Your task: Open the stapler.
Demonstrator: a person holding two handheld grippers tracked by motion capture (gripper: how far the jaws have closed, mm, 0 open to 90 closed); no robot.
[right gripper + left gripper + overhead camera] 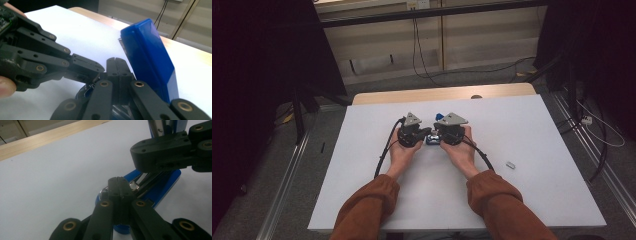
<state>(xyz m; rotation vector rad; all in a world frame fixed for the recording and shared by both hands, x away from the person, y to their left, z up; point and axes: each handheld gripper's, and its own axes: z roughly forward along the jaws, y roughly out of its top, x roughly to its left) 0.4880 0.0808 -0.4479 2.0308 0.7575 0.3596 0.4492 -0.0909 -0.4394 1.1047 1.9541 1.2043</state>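
Forearms in rust-brown sleeves (pixel 367 205) enter from the near edge of the white table (pixel 532 125), each hand wrapped around a gripper.

Left gripper (pixel 426 133): its tip points toward the right gripper, almost meeting it at mid-table. In the left gripper view, the jaws are pressed flat together with no gap. Their tip sits against the metal hinge end of a blue stapler (pixel 160 187), touching a small silver pin there. Whether anything is pinched between the closed jaws cannot be told.

Right gripper (pixel 435 135): its tip points back at the left one. In the right gripper view, its jaws are likewise clenched together, with the stapler's blue body (pixel 150 57) rising tilted just beside them, on their right and beyond. The left gripper's tip (pixel 97 68) comes in from that view's left and ends right at the clenched jaw tips. Dark metal parts of the stapler lie under both tips. A grip on the stapler cannot be confirmed.

Stapler in the high view (pixel 432 140): directly between the two gripper tips, with a blue part poking up just beyond them.

Small silver piece (pixel 510 164): lies on the table well apart, out past the right hand.
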